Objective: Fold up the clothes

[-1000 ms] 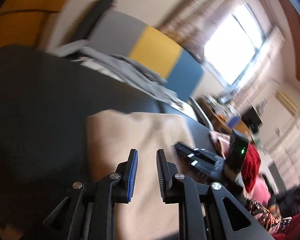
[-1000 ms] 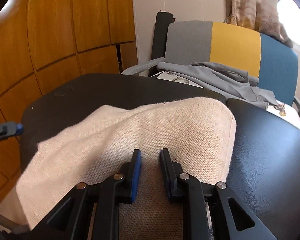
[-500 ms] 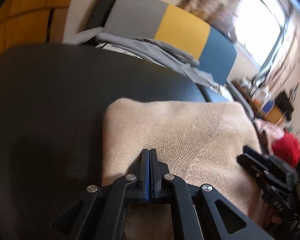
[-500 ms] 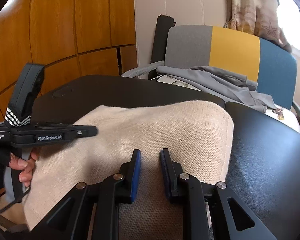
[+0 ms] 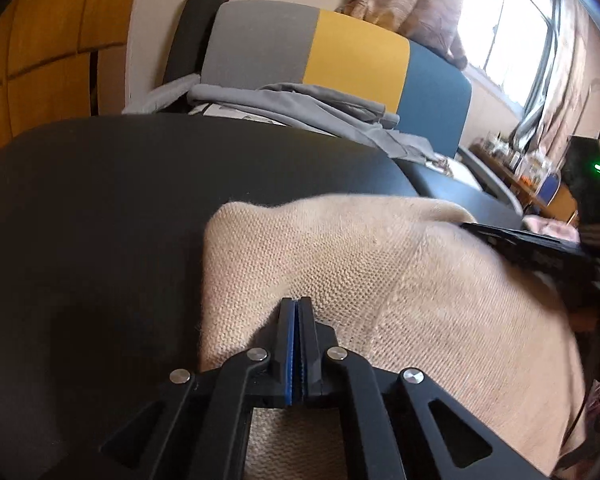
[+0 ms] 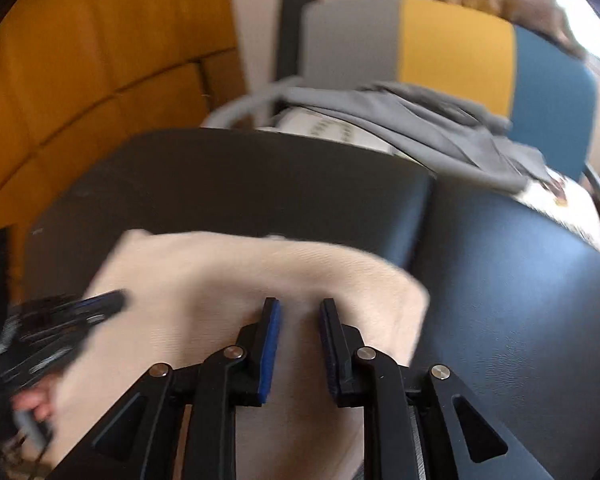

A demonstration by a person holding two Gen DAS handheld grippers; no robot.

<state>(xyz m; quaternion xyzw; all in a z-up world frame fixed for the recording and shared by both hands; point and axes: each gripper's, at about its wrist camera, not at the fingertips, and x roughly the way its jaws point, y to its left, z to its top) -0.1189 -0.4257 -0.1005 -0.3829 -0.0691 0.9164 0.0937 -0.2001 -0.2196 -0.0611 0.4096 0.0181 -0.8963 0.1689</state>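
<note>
A: So, starting on the left: what is the left claw (image 5: 296,312) doing?

B: Its blue pads are pressed together at the near edge of the beige knit (image 5: 380,280). Whether a fold of the cloth is pinched between them, I cannot tell.

A: And where is the knit lying?

B: On the dark cushion (image 5: 100,208), spreading ahead of the left claw and off to its right. Bare cushion lies to that claw's left.

A: What is beyond it?

B: A chair (image 5: 340,56) with a grey, yellow and blue back, with grey clothes (image 5: 308,100) heaped on its seat.

A: Now the right claw (image 6: 298,312)?

B: Released. Its fingers stand apart over the knit (image 6: 220,280), with nothing between them. That view is blurred.

A: How does the knit sit around it?

B: It runs ahead of the fingers and out to their left. Its right edge ends just right of the claw, where the cushion (image 6: 520,280) shows bare.

A: Can each claw see the other?

B: Yes. From the right claw, the left one (image 6: 100,304) shows as a blur far left over the knit, a hand (image 6: 32,404) beneath it. From the left claw, the right one (image 5: 540,248) reaches in from far right, over the knit's right side.
</note>
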